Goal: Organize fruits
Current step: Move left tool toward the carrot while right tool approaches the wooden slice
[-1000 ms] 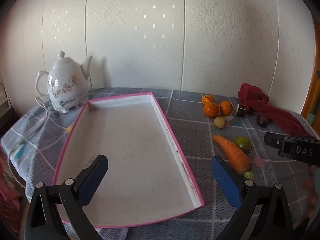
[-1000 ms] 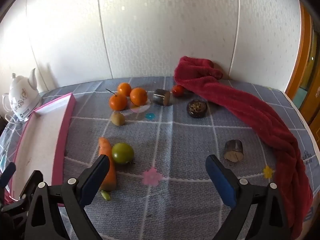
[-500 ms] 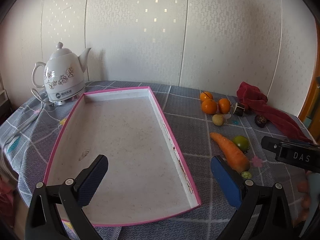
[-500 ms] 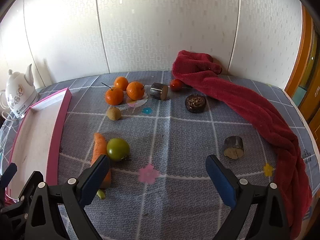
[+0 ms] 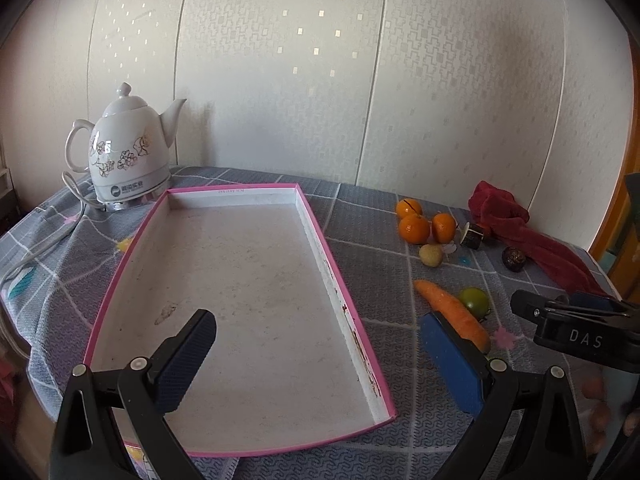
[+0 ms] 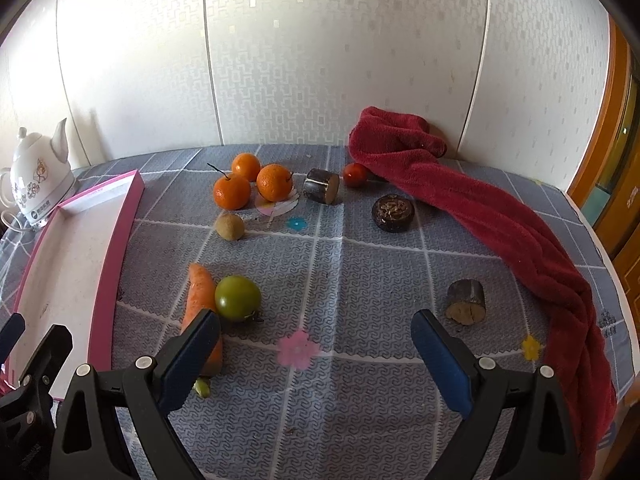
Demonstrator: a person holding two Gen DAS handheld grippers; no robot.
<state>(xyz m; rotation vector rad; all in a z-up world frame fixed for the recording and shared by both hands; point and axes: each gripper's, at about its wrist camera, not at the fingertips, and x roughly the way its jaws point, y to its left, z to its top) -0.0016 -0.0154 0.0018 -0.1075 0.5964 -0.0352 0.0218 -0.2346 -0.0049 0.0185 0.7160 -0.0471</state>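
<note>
- The tray (image 5: pixel 240 280), pink-rimmed and holding nothing, is the largest thing; over the last second it has slid lower and closer in the left view, so the left gripper (image 5: pixel 316 356) has lifted and levelled above its near end, fingers spread wide and holding nothing.
- The red towel (image 6: pixel 500 220) lies well to the right of the tray, along the far edge of the table.
- The kettle (image 5: pixel 124 152) stands just behind the tray's far left corner.
- The right gripper (image 6: pixel 316 344), wide open and holding nothing, has eased forward to the right of the tray; the fruit now looks bigger and nearer.
- The carrot (image 6: pixel 200 300) lies just right of the tray, touching the green tomato (image 6: pixel 238 298).
- Three oranges (image 6: pixel 256 182) cluster farther back, a small brown fruit (image 6: pixel 229 227) just in front of them.
- No fruit is in the tray yet; the sorting has likely only begun, with the green tomato the nearest pick.
</note>
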